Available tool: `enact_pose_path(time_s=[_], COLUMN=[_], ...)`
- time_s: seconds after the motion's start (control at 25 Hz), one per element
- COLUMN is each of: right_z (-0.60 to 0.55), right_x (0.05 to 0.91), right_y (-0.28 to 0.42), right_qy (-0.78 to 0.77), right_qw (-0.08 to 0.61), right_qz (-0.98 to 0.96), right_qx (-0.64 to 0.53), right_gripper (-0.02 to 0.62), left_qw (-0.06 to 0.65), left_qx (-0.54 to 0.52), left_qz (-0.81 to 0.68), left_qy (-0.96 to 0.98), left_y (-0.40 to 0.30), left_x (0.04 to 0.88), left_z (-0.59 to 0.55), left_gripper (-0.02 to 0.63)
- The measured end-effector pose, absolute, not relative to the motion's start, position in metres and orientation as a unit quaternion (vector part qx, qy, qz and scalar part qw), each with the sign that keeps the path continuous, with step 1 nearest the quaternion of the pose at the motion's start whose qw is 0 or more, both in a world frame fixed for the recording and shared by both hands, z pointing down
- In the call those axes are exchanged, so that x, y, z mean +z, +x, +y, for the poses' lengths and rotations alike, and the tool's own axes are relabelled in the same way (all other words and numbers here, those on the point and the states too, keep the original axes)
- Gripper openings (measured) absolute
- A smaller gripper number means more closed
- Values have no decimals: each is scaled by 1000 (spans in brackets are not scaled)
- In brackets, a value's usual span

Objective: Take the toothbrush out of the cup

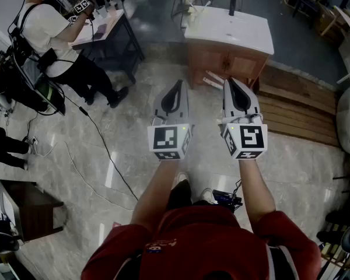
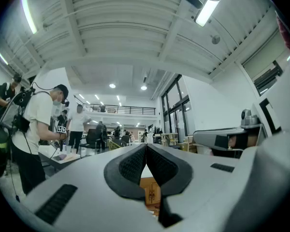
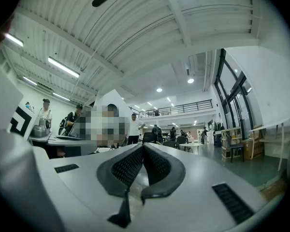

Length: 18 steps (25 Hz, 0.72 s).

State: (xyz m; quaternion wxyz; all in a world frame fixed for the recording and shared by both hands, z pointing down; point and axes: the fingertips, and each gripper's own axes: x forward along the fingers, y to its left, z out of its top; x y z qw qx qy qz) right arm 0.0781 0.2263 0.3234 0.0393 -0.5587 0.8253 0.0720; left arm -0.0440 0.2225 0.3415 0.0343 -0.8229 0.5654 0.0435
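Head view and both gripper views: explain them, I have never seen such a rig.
No robot: a person holds a two-jaw tool in each hand. The head view looks down from their head at the left hand-held gripper and the right hand-held gripper, held out over a stone floor. The cubes with square markers are part of them. Each gripper view rides on its own hand-held gripper and looks along the jaws: both pairs are closed together, with nothing between them. Ahead stands a wooden cabinet with a white top; no cup or toothbrush can be made out on it. Another person works at a table at upper left.
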Motion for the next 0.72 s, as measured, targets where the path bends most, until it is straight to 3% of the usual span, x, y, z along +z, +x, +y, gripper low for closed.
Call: enact_pose_path(time_s=[0.32, 0.72], right_z=[257, 256], right_x=[298, 289], right_y=[97, 57], right_qy=[-566, -566], right_qw=[50, 52], right_qz=[818, 816], right_qx=[86, 106], right_gripper=[29, 29], left_qw=[55, 83], left_qx=[39, 55], left_qz=[570, 561], left_qy=[-819, -822], left_y=[-39, -70], left_x=[317, 295], left_z=[250, 244], left_gripper=[31, 29])
